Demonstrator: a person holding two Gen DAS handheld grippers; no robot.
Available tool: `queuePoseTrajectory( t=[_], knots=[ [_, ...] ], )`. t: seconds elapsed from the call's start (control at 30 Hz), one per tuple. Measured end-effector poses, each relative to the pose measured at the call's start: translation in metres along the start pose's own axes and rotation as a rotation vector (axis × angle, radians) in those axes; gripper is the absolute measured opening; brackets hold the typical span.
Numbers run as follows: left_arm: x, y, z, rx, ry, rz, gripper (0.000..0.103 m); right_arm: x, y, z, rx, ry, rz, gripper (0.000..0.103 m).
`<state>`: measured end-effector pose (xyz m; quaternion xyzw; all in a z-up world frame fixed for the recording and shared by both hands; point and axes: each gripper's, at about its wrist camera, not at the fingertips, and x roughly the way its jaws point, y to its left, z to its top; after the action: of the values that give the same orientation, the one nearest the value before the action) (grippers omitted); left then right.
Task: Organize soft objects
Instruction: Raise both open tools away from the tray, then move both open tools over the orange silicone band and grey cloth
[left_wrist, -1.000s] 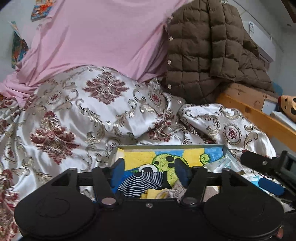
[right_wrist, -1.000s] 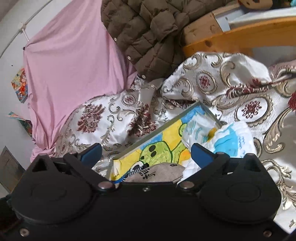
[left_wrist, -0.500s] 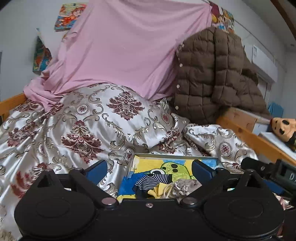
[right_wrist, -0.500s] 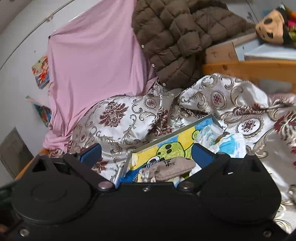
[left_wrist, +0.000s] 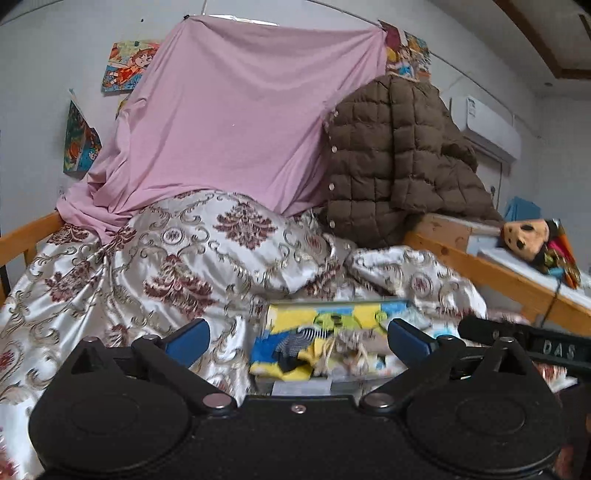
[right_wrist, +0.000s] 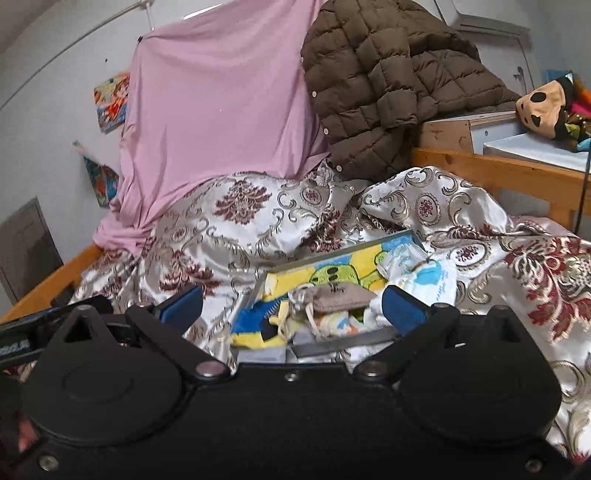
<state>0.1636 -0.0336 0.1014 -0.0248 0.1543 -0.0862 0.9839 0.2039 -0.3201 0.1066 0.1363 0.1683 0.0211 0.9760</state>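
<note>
A shallow box (left_wrist: 334, 303) with a yellow, blue and green cartoon lining lies on the patterned bedspread. In it are a striped sock (left_wrist: 300, 336), a yellow cloth and a corded beige pouch (right_wrist: 338, 298). White and blue printed cloths (right_wrist: 430, 282) spill over the box's right side. My left gripper (left_wrist: 301, 335) hangs back from the box, its jaws opening wide with nothing between them. My right gripper (right_wrist: 292, 304) is also open and empty, held a little short of the box.
A silver and maroon bedspread (left_wrist: 177, 266) covers the bed. Behind it hang a pink sheet (left_wrist: 229, 122) and a brown quilted jacket (left_wrist: 399, 158). A wooden bed rail (left_wrist: 491, 273) runs along the right, with a plush toy (left_wrist: 528, 240) on the ledge beyond.
Both grippers have drawn back and up from the box, which now looks smaller and farther. The left jaws widened and let the striped sock go into the box.
</note>
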Motion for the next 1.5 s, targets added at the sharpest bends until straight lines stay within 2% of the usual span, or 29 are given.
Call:
queuePoseTrajectory(
  t=[0.27,0.63,1.03,1.5],
  knots=[
    [-0.036,0.019,-0.04,0.063,0.065,0.006,0.102,-0.034,0.017,-0.031,-0.047,0.052,-0.018,0.102],
    [-0.06,0.035,-0.076,0.04,0.168,0.005,0.102,-0.077,0.033,-0.069,-0.077,0.121,-0.043,0.102],
    [-0.069,0.036,-0.101,0.047,0.269,0.002,0.102,-0.09,0.028,-0.098,-0.107,0.207,-0.08,0.102],
    [-0.053,0.043,-0.117,-0.08,0.409,-0.02,0.102,-0.073,0.053,-0.129,-0.238,0.367,-0.087,0.102]
  ],
)
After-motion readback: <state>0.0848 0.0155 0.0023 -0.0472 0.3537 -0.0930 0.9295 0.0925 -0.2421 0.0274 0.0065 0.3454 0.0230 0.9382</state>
